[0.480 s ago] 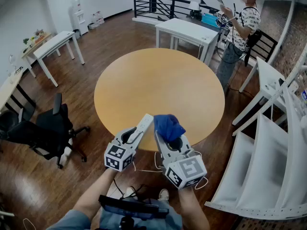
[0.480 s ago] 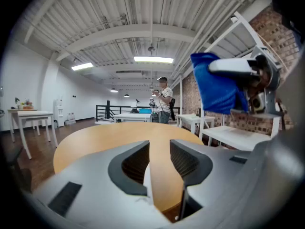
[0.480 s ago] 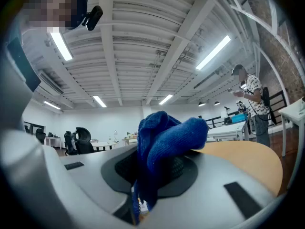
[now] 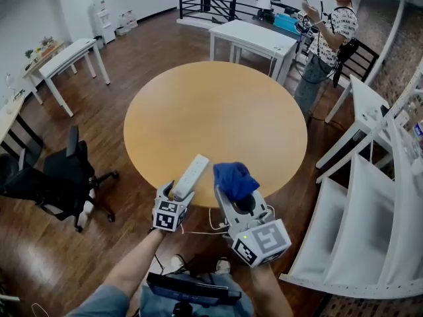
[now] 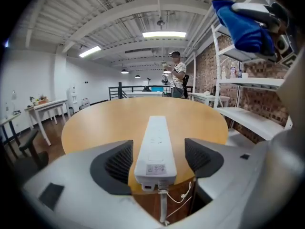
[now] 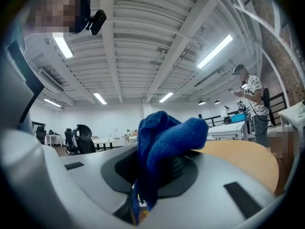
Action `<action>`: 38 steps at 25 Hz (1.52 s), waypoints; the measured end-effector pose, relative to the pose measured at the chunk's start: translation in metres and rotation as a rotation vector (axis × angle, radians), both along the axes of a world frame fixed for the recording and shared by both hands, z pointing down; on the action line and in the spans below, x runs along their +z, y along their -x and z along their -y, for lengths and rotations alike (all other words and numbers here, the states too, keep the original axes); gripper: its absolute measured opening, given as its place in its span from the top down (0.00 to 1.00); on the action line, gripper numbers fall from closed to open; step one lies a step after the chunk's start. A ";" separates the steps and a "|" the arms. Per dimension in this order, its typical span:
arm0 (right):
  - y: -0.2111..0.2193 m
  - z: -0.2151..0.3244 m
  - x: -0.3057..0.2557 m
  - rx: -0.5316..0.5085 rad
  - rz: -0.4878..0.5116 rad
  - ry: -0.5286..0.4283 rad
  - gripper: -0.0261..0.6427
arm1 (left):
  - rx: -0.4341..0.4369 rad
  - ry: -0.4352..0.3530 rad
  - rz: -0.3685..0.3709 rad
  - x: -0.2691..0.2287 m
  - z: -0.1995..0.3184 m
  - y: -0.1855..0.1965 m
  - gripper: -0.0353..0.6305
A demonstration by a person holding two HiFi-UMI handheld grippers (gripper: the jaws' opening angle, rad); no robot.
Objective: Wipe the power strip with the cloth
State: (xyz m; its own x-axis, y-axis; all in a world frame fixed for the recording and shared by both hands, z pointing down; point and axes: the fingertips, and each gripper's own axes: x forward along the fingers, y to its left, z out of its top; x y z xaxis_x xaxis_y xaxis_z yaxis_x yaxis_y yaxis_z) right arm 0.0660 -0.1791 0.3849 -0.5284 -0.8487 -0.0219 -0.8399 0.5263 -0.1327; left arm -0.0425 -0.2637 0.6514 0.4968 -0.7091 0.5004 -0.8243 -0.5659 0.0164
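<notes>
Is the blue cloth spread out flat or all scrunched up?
Scrunched up. The blue cloth sticks out of the right gripper as a thick lump, pinched between its jaws, and no flat part shows.

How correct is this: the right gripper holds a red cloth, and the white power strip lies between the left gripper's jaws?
Wrong in one point: the cloth in the right gripper is blue, not red; the right gripper view shows it. The white power strip does lie between the jaws of the left gripper.
</notes>
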 end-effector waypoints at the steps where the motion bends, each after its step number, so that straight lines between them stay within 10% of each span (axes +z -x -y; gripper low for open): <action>1: -0.001 0.000 0.002 0.002 -0.002 0.005 0.86 | -0.001 0.005 0.003 0.004 0.000 -0.001 0.42; 23: -0.017 0.012 0.024 0.007 0.000 0.072 0.86 | -0.027 0.060 0.044 0.035 0.016 -0.001 0.51; 38: -0.010 0.008 0.012 0.001 0.040 0.050 0.86 | 0.032 -0.081 -0.037 -0.042 0.012 -0.018 0.52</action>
